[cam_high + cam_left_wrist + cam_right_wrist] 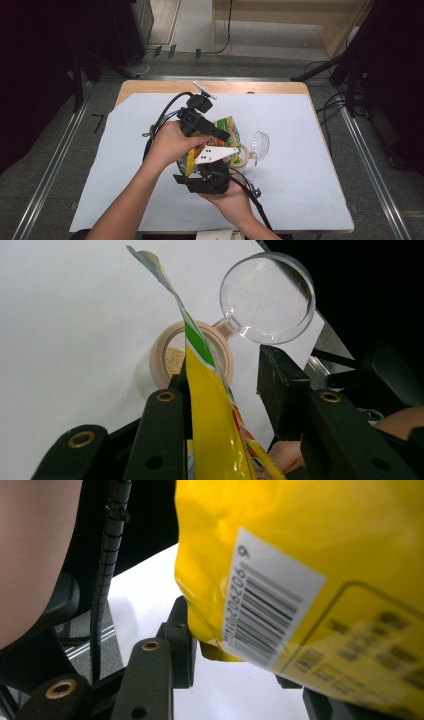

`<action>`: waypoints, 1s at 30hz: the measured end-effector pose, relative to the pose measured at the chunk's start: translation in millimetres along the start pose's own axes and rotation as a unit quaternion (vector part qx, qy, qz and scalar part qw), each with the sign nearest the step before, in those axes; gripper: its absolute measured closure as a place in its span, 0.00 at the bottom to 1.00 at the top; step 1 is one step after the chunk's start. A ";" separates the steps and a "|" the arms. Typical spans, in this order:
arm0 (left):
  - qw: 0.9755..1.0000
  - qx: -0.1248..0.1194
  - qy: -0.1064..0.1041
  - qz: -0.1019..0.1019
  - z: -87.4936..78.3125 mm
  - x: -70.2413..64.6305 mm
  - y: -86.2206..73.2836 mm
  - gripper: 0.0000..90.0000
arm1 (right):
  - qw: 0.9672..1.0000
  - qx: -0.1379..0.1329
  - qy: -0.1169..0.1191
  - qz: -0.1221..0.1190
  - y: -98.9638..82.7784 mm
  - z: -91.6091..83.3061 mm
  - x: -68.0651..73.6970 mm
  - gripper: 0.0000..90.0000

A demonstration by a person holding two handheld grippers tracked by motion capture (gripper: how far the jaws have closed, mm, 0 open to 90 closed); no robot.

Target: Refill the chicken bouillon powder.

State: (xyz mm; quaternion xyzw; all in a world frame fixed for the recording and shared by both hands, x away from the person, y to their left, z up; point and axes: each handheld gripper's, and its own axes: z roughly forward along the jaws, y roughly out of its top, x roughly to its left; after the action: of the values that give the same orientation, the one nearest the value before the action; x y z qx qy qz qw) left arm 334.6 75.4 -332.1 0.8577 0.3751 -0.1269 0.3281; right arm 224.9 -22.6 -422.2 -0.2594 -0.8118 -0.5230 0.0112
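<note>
1. The left gripper (pixel 220 405) has its two black jaws apart, with the yellow foil snack pouch (pixel 212 410) standing edge-on between them. The pouch lies against the left jaw, and a clear gap separates it from the right jaw. Whether the pouch is truly pinched I cannot tell.
2. The right gripper (pixel 235 665) has the pouch's lower, barcoded corner (pixel 270 615) between its jaws. The corner sits at the left pad, while the far jaw is mostly hidden behind the foil, so a firm pinch cannot be confirmed.
3. In the high view both hands meet at mid-table, the left gripper (pixel 212 131) above and the right gripper (pixel 207 180) below, with the pouch (pixel 227 132) between them.
4. The pouch's long axis runs away from the left fingers, its torn green-and-silver tip (pixel 150 260) reaching beyond the round beige jar (pixel 192 357), whose clear hinged lid (pixel 267 297) is flipped open.
5. The jar (pixel 243 155) sits just beyond the left gripper, directly under the pouch's edge, with some crumbs already inside. Pouring likely depends on tipping the mouth down over that opening.
6. All of it rests on a white sheet (pixel 300 150) covering the table.
</note>
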 end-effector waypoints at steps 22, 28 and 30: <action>1.000 0.000 0.002 0.003 -0.2 -1.8 0.4 0.73 | 1.000 0.002 -0.010 -0.018 -0.1 0.4 2.6 0.69; 1.000 -0.001 0.003 0.005 -0.3 -2.3 0.2 0.73 | 1.000 0.000 -0.011 -0.019 -0.4 0.5 2.7 0.69; 1.000 -0.001 0.004 0.005 -0.3 -2.5 0.2 0.73 | 1.000 0.000 -0.011 -0.020 -0.5 0.5 2.7 0.69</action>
State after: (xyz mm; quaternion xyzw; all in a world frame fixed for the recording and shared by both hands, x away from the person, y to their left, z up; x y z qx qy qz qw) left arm 333.0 74.2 -330.6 0.8598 0.3717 -0.1217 0.3283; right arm 222.6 -21.3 -422.0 -0.2488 -0.8170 -0.5201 -0.0075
